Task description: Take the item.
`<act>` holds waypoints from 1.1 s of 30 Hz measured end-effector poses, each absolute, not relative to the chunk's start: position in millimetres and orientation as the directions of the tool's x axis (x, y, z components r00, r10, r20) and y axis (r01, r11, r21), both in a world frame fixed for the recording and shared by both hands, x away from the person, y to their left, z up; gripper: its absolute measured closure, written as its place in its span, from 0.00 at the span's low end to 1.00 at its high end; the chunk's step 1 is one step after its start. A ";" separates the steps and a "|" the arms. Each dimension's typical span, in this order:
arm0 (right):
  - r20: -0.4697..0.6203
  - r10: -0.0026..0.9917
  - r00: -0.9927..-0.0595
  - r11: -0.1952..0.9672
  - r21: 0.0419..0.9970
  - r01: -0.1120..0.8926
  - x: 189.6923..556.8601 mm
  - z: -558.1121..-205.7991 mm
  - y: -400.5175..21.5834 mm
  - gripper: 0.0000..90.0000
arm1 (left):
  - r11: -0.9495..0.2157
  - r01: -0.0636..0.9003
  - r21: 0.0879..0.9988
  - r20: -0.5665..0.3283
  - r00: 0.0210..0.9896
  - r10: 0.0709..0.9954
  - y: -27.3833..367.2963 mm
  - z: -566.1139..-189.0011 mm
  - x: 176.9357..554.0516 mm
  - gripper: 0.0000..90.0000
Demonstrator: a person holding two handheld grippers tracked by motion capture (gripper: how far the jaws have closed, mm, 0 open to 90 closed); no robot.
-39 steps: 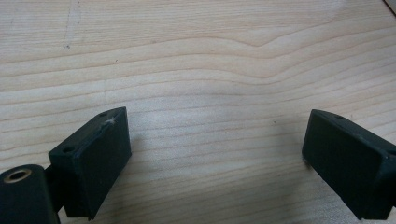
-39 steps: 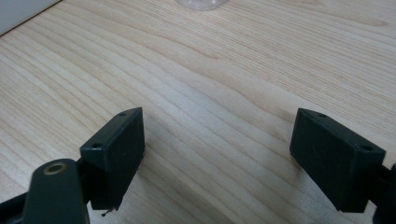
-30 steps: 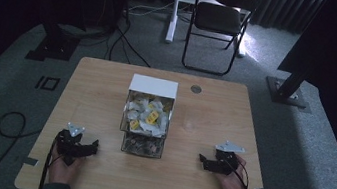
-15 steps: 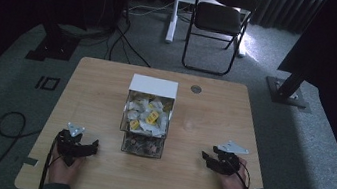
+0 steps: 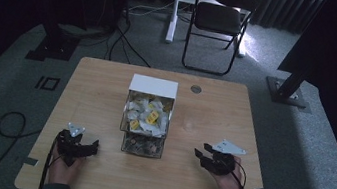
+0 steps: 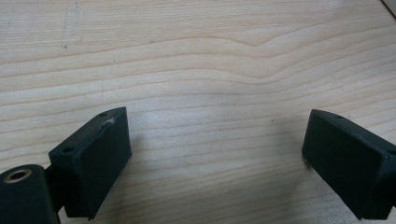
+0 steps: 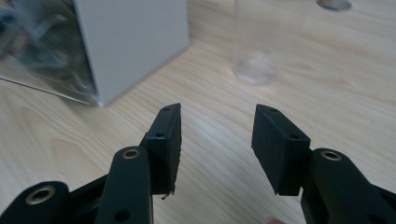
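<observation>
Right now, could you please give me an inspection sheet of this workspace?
Surface: wooden table, with a round grommet near its far edge.
Job's things: clear container with a white lid, holding white and yellow packets; clear glass standing right of it.
Clutter: nothing seen.
Grippers: left gripper open over bare wood; right gripper open, jaws just been closing, nothing between them, aimed at the glass.
Cables: black cable looping on the floor at left.
Surroundings: grey carpet, folding chair, dark stand bases.
</observation>
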State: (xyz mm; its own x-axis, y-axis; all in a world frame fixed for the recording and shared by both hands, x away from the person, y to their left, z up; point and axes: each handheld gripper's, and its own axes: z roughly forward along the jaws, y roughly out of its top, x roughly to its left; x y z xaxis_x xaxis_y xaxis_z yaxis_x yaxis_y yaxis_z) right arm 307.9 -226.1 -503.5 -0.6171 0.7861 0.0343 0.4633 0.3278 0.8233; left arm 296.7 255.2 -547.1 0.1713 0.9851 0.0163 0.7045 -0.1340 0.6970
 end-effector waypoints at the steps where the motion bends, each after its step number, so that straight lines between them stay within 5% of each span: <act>1: 0.039 0.777 -0.629 0.325 0.830 0.453 305.3 -498.3 -221.0 0.58 | -0.133 0.704 0.698 0.015 0.171 0.985 255.1 -547.2 296.7 0.09; 33: 0.016 0.696 -0.718 0.366 0.852 0.373 285.1 -479.6 -175.9 0.58 | -0.133 0.704 0.698 0.015 0.170 0.985 255.1 -547.2 296.7 0.09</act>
